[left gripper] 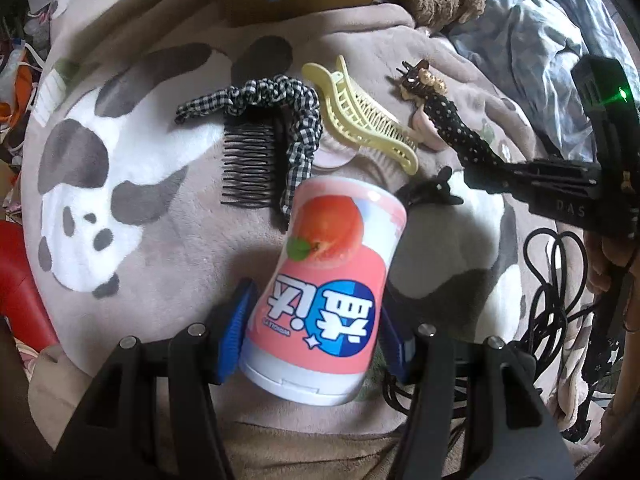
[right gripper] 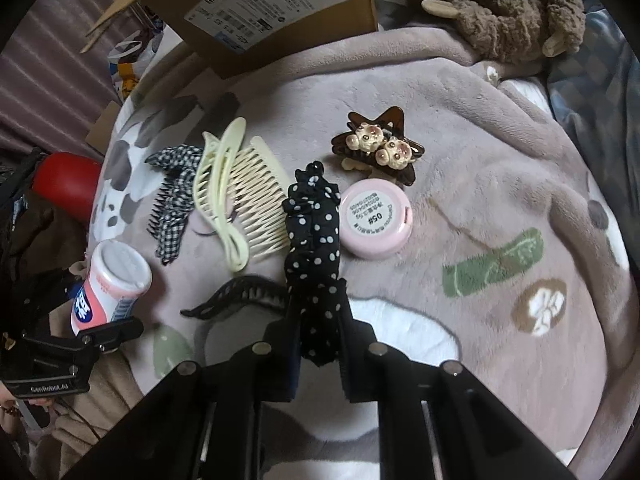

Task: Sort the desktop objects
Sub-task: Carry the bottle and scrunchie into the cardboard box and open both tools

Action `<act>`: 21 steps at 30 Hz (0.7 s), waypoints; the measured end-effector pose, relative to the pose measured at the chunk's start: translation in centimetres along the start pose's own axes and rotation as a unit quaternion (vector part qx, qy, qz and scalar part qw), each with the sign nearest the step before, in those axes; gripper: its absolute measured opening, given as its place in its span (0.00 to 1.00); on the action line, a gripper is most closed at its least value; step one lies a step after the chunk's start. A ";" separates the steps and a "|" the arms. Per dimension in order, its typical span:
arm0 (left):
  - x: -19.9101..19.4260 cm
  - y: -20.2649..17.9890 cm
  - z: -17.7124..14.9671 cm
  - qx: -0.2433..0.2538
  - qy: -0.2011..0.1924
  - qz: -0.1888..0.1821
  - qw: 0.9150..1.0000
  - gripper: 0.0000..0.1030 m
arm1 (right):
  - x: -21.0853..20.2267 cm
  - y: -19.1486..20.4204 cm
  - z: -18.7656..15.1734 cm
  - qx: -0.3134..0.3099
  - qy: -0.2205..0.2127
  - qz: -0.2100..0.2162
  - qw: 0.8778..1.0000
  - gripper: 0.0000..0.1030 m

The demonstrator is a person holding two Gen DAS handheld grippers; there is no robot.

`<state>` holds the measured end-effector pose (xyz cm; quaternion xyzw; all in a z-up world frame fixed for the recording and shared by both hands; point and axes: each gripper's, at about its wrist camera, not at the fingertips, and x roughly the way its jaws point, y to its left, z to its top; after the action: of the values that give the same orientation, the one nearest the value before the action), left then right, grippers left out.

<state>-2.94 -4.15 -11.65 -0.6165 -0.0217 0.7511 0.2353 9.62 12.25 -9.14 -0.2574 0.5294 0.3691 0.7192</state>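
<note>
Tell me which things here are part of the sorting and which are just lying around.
Sorting: peach bottle in left gripper; polka-dot scrunchie in right gripper; yellow clip, gingham comb, star clip, pink compact.
Lying about: cardboard box, plush toy, cables.

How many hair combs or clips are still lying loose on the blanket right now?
4: a gingham-trimmed black comb at left, the cream comb clip beside it, a black claw clip nearer the camera, and the brown star clip farthest back. More may be hidden.
</note>
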 end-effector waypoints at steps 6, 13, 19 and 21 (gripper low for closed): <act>-1.5 -0.2 0.2 0.004 -0.008 0.006 1.000 0.54 | -2.1 0.4 -0.9 -0.006 -0.011 0.014 1.000 0.14; -4.1 -1.7 0.8 0.031 -0.019 0.006 0.999 0.54 | -4.8 1.8 -1.4 -0.038 -0.021 0.030 0.999 0.14; -6.7 -3.3 1.6 0.065 -0.032 0.020 0.997 0.54 | -7.0 3.2 -1.3 -0.065 -0.035 0.037 0.997 0.14; -7.4 -3.9 1.9 0.074 -0.035 0.024 0.996 0.54 | -8.1 3.5 -1.2 -0.075 -0.041 0.039 0.996 0.14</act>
<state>-2.54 -3.00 -3.15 -0.5709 0.0403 0.7772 0.2615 4.79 11.36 -1.74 -0.2743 0.4795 0.4465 0.7039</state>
